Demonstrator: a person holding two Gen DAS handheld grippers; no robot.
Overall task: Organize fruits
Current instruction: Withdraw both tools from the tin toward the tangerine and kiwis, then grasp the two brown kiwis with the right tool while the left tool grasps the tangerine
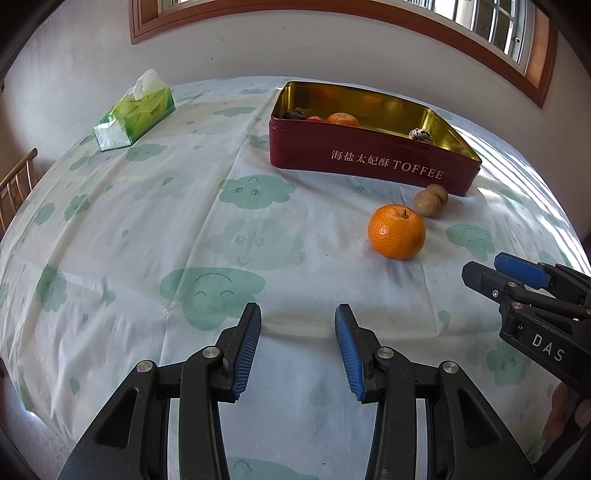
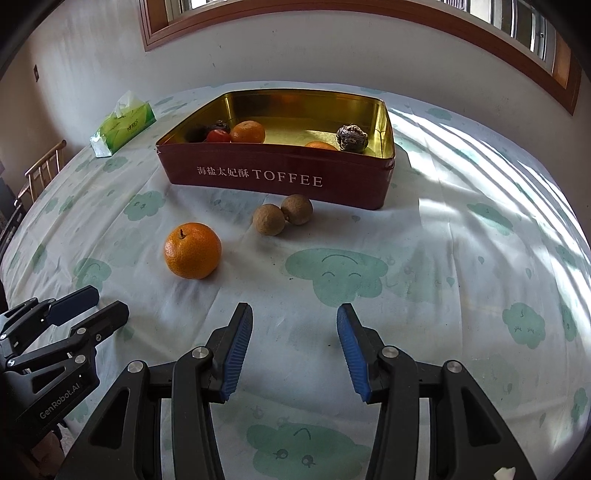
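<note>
While an orange (image 2: 192, 250) sits loose on the table (image 2: 424, 295), two brown fruits (image 2: 283, 219) touch each other just behind it, near the red toffee tin (image 2: 280, 181) holding more fruit. Nearer, the right claw (image 2: 294, 345) and left claw (image 1: 297, 350) hover spread and empty, the orange lying between and beyond them.

White wall (image 2: 295, 62), wood-framed window (image 2: 535, 33), wooden chair (image 1: 14, 181), striped sunlight.

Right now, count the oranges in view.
3. One orange on the tablecloth in front of the toffee tin; one inside at the tin's left; one partly hidden behind the front wall. More may be hidden.
</note>
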